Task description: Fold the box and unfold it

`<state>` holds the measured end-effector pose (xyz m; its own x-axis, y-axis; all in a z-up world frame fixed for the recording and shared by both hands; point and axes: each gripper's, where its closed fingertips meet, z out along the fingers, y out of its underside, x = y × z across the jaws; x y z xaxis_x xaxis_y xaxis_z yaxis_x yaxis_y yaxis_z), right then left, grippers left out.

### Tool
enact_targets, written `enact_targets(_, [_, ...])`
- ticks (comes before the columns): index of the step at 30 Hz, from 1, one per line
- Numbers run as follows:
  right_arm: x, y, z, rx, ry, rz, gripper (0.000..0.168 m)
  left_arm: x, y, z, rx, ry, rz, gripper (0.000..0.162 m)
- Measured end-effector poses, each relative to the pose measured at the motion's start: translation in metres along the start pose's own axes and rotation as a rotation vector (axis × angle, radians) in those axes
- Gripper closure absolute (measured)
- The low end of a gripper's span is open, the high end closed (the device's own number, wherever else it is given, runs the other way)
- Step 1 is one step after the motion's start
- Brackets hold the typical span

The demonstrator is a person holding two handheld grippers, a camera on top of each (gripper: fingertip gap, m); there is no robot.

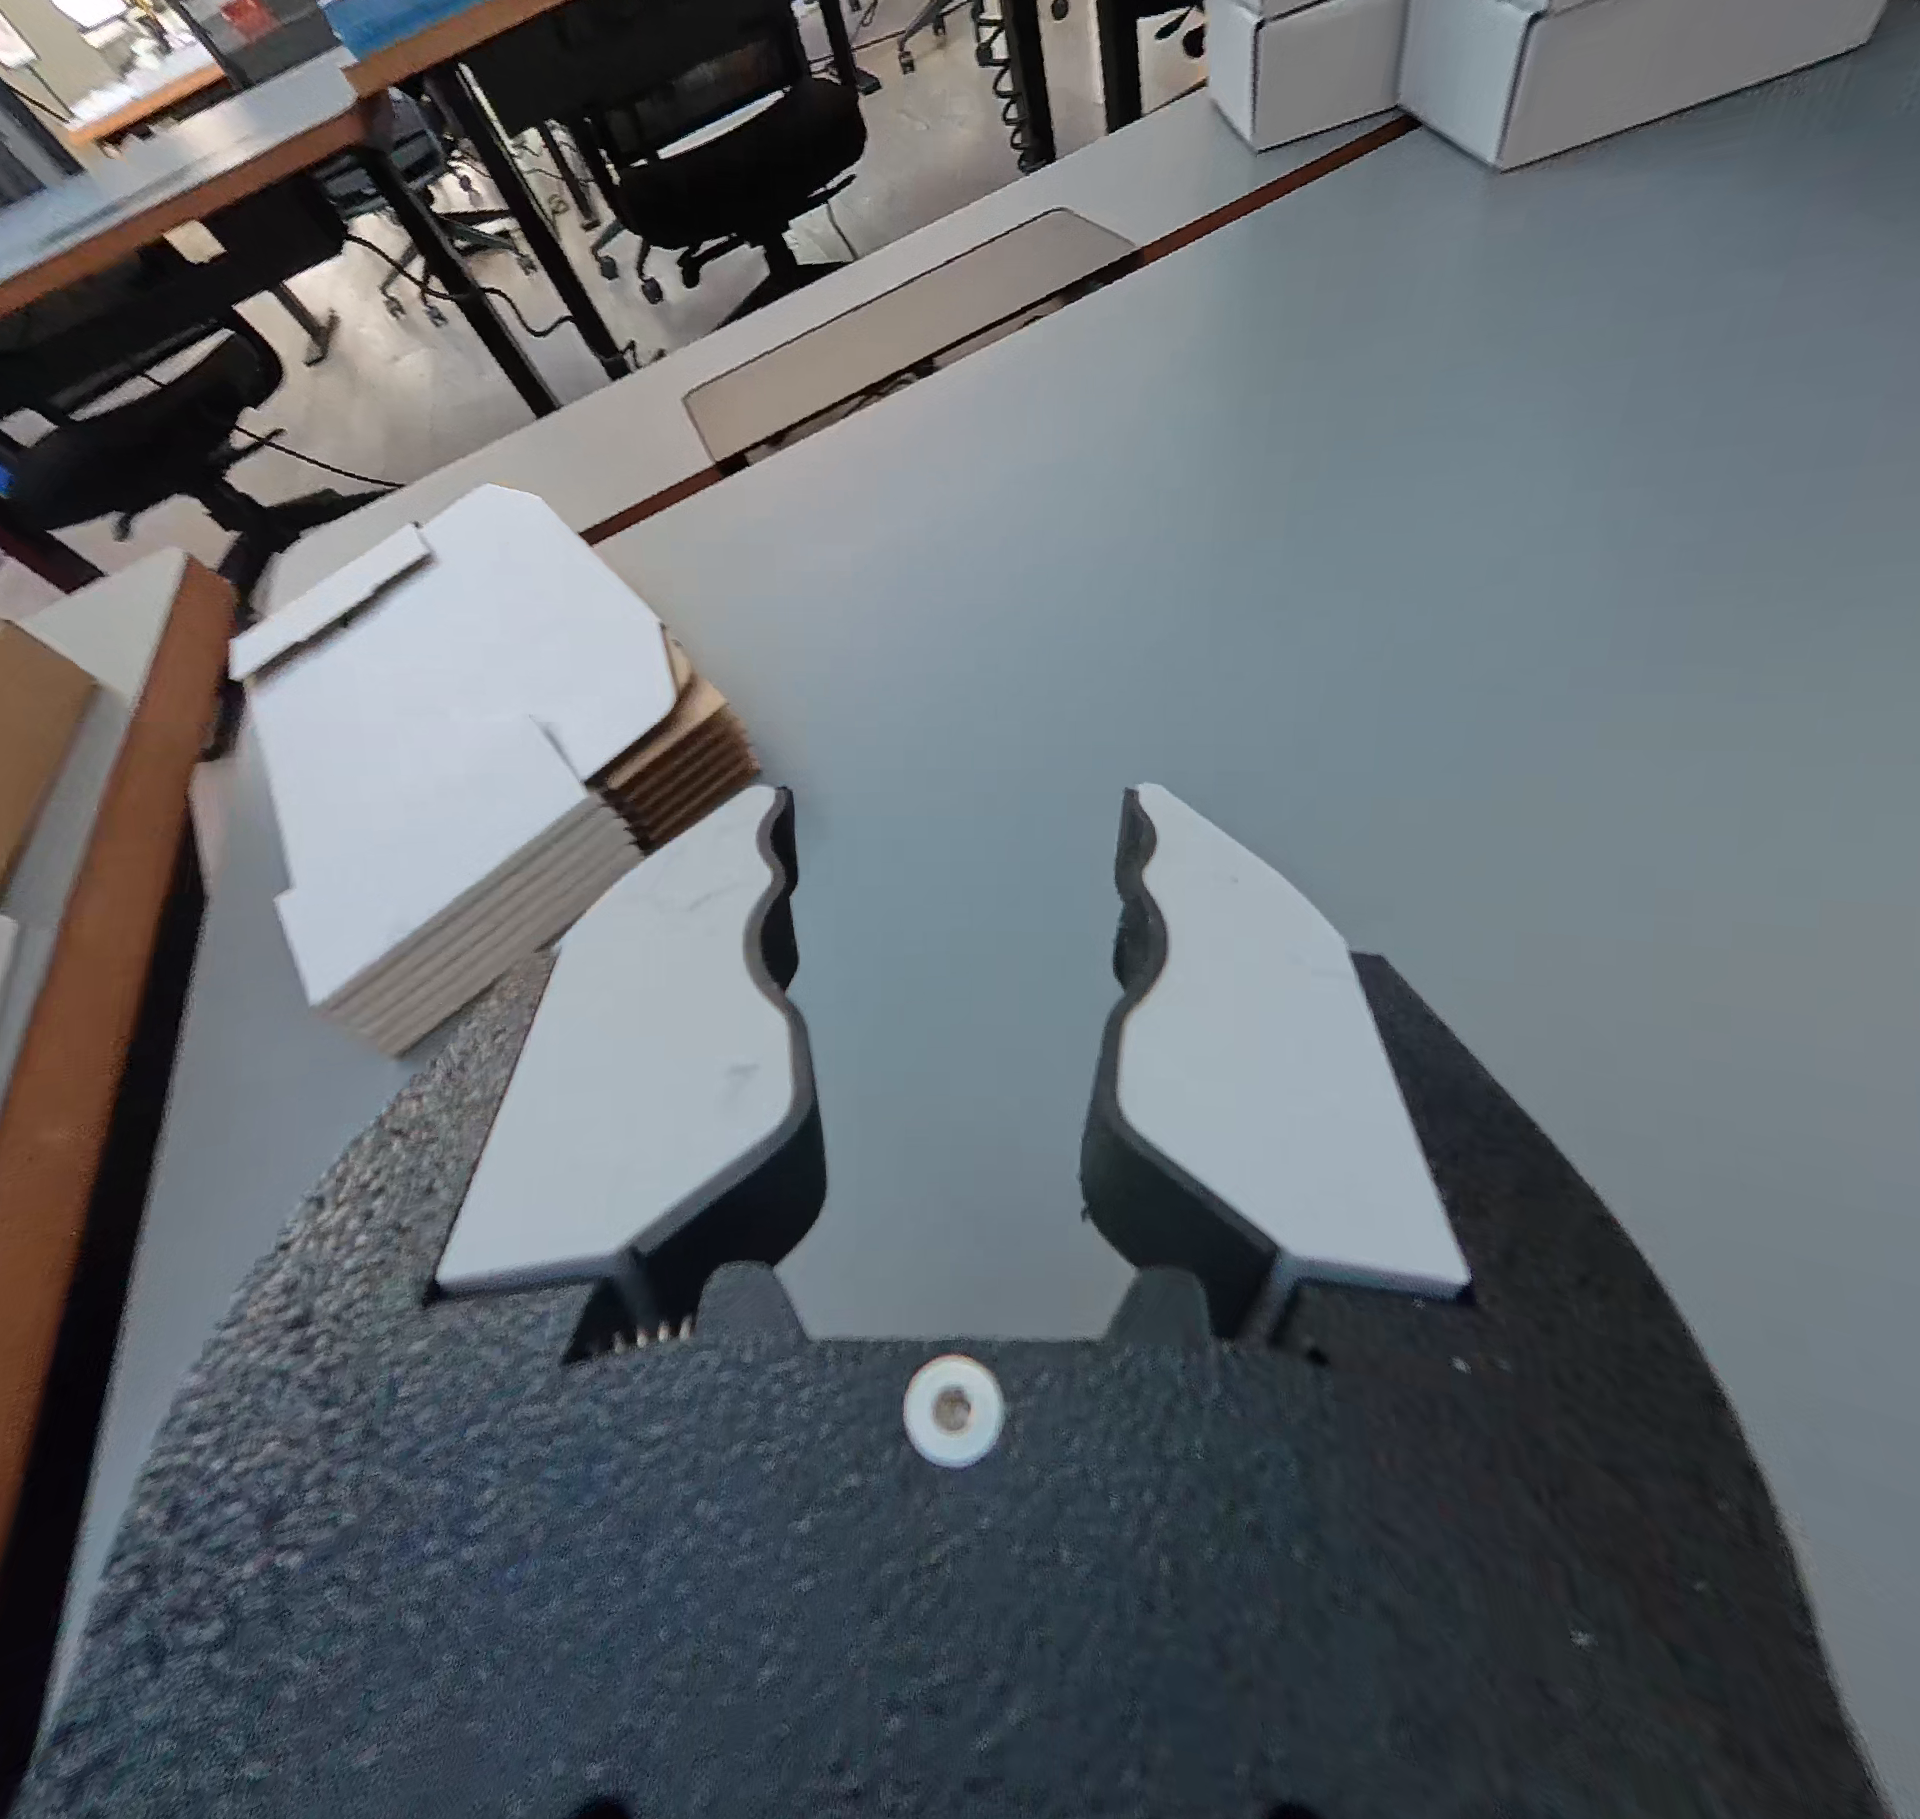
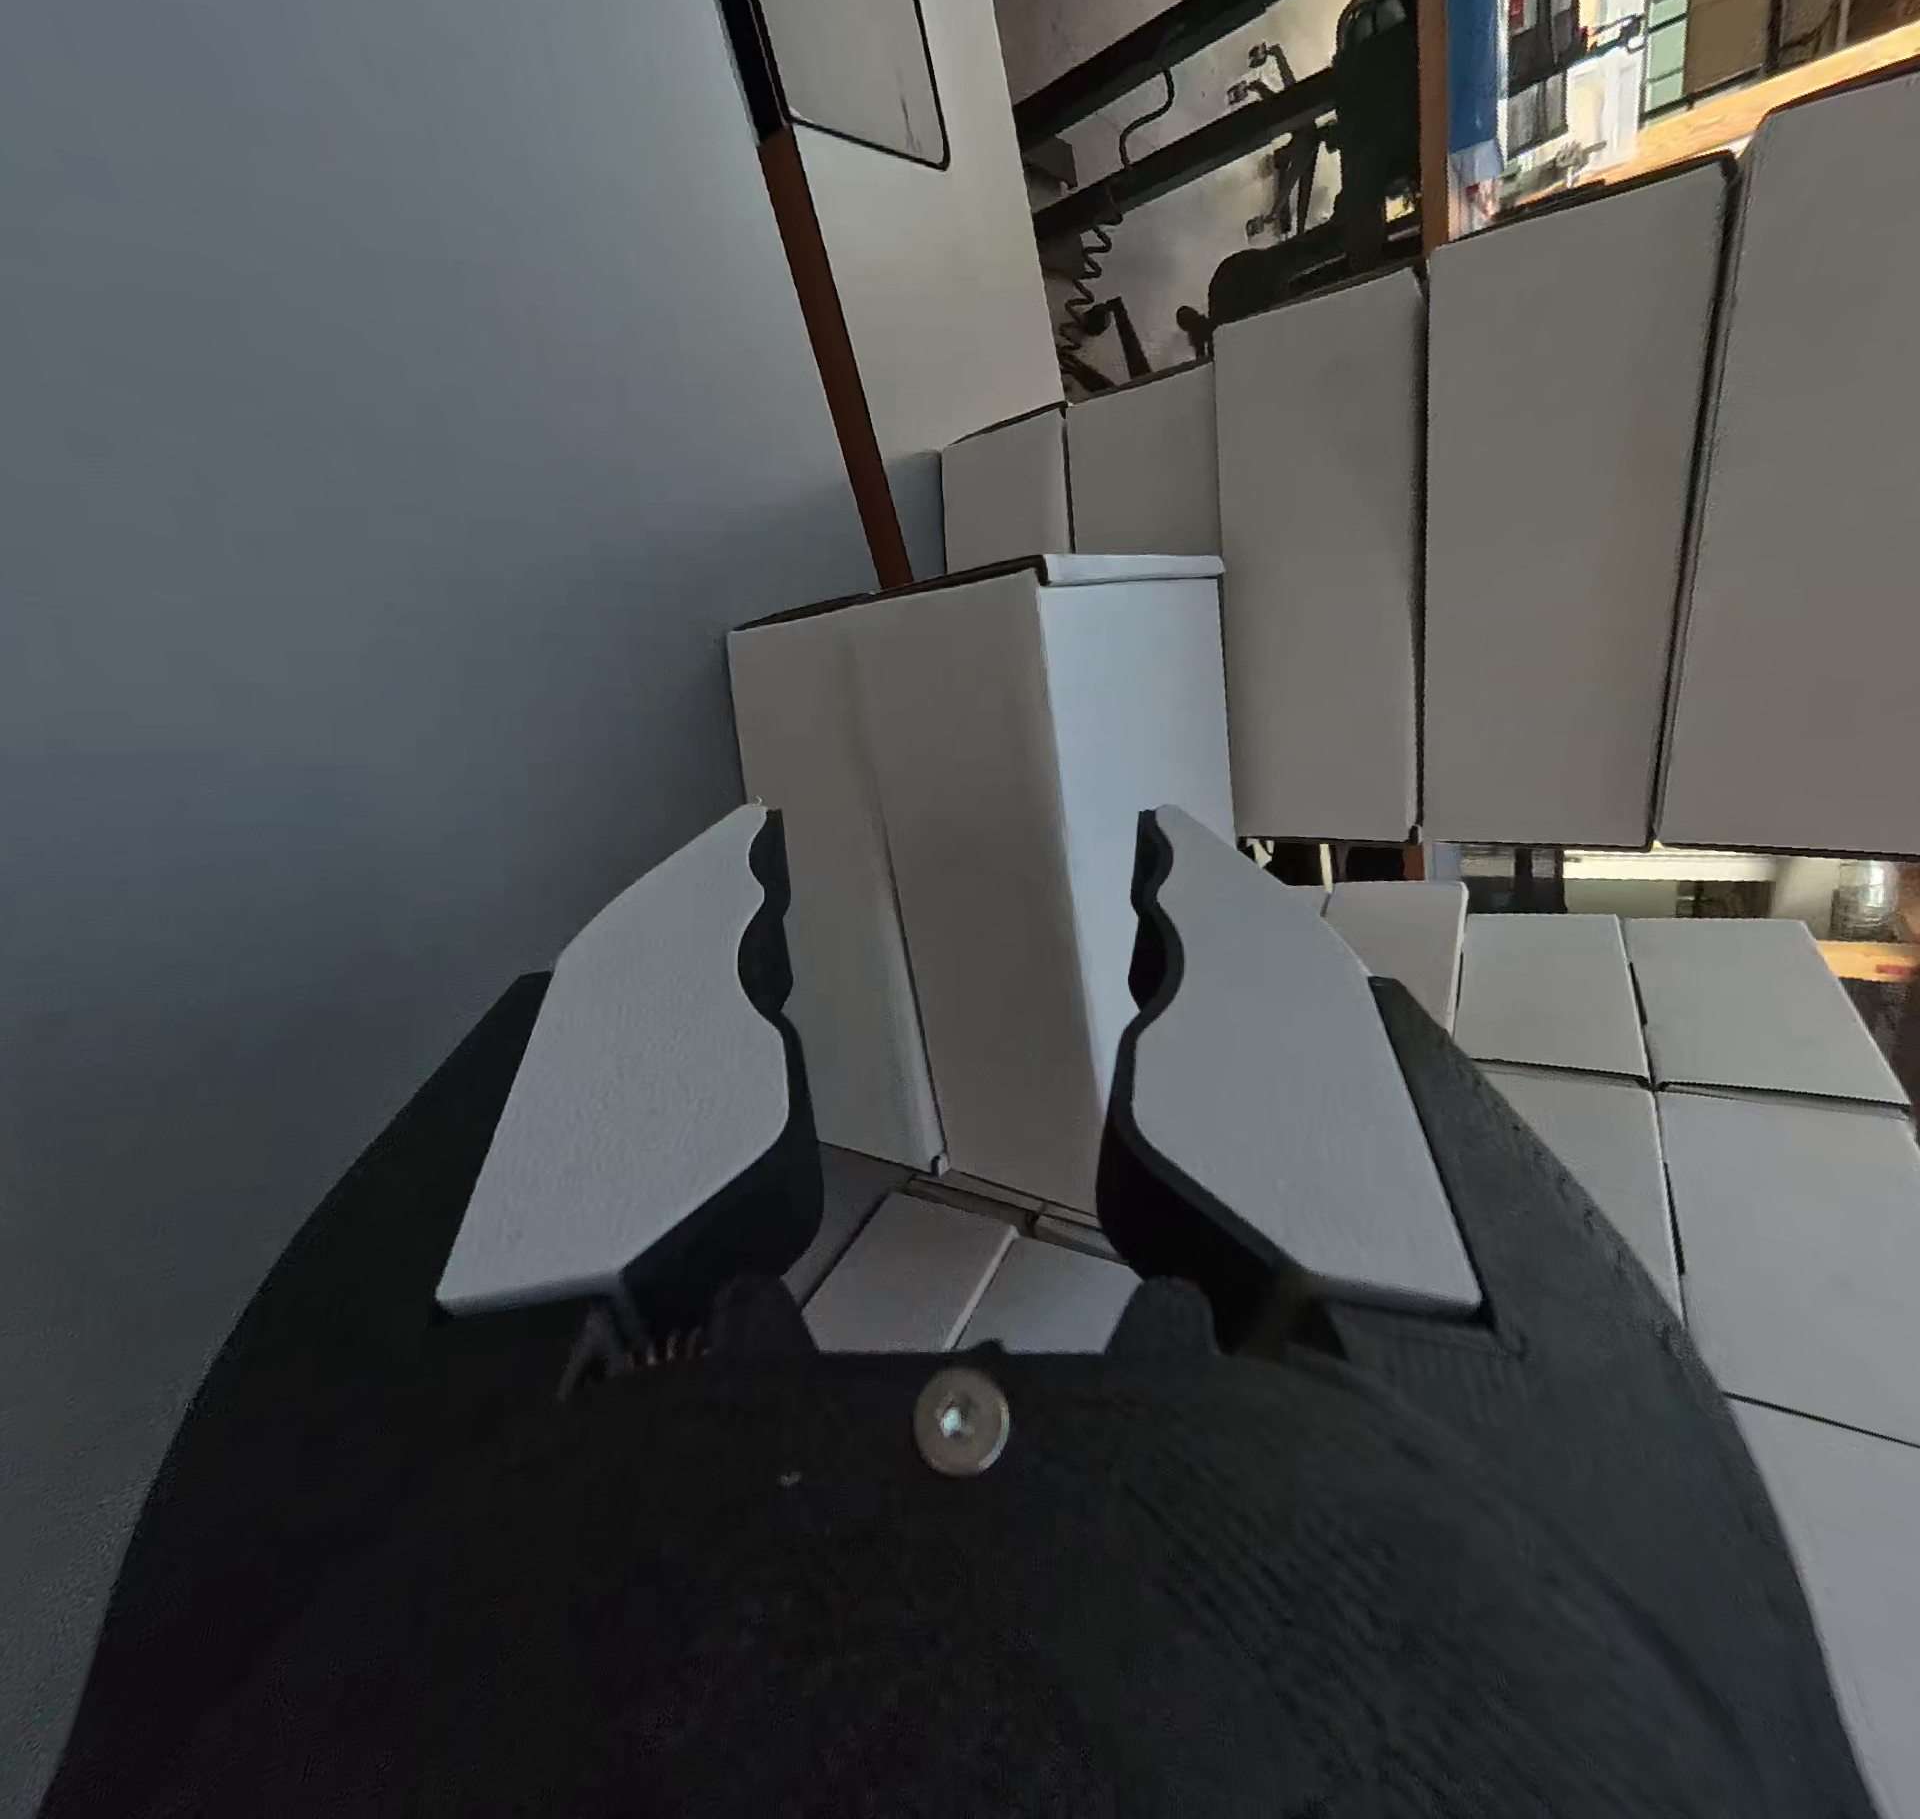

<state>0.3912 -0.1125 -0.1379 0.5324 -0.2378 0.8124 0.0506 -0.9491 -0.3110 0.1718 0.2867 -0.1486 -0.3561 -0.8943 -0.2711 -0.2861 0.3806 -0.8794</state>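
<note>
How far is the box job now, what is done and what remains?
Done: many folded white boxes stand stacked, one folded box right ahead of the right gripper.
In hand: nothing; both it and the left gripper are open and empty.
Left: the stack of flat blanks on the grey table is still unfolded.

Both the left gripper (image 1: 956, 813) and right gripper (image 2: 961, 829) look alike — rough black printed bodies, white-faced wavy-edged fingers (image 1: 644, 1073), one central screw (image 2: 961, 1424) each.
</note>
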Motion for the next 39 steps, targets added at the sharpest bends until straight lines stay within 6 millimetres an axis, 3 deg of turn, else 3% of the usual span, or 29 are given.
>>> enact_targets(3, [-0.029,-0.024,-0.022,0.003,-0.104,0.152,0.104,-0.044,0.002,0.016,-0.044,-0.076,0.199,0.102])
enact_targets(7, [-0.088,-0.072,-0.061,0.129,-0.333,0.252,0.105,-0.082,0.012,0.047,-0.148,0.054,0.340,0.090])
enact_targets(11, [-0.134,-0.105,-0.099,0.220,-0.540,0.358,0.106,-0.113,0.028,0.074,-0.286,0.207,0.357,0.080])
enact_targets(14, [-0.152,-0.117,-0.123,0.274,-0.621,0.423,0.109,-0.125,0.041,0.088,-0.392,0.284,0.402,0.077])
enact_targets(18, [-0.164,-0.114,-0.139,0.284,-0.643,0.420,0.109,-0.134,0.057,0.106,-0.490,0.320,0.446,0.080])
enact_targets(25, [-0.171,-0.093,-0.146,0.250,-0.676,0.481,0.110,-0.142,0.078,0.118,-0.568,0.304,0.457,0.080])
enact_targets(32, [-0.173,-0.087,-0.144,0.240,-0.674,0.522,0.111,-0.139,0.083,0.097,-0.630,0.269,0.613,0.093])
enact_targets(35, [-0.174,-0.088,-0.145,0.250,-0.670,0.527,0.111,-0.142,0.084,0.093,-0.644,0.187,0.738,0.106])
enact_targets(39, [-0.179,-0.082,-0.147,0.227,-0.666,0.525,0.110,-0.146,0.077,0.081,-0.659,0.020,0.913,0.106])
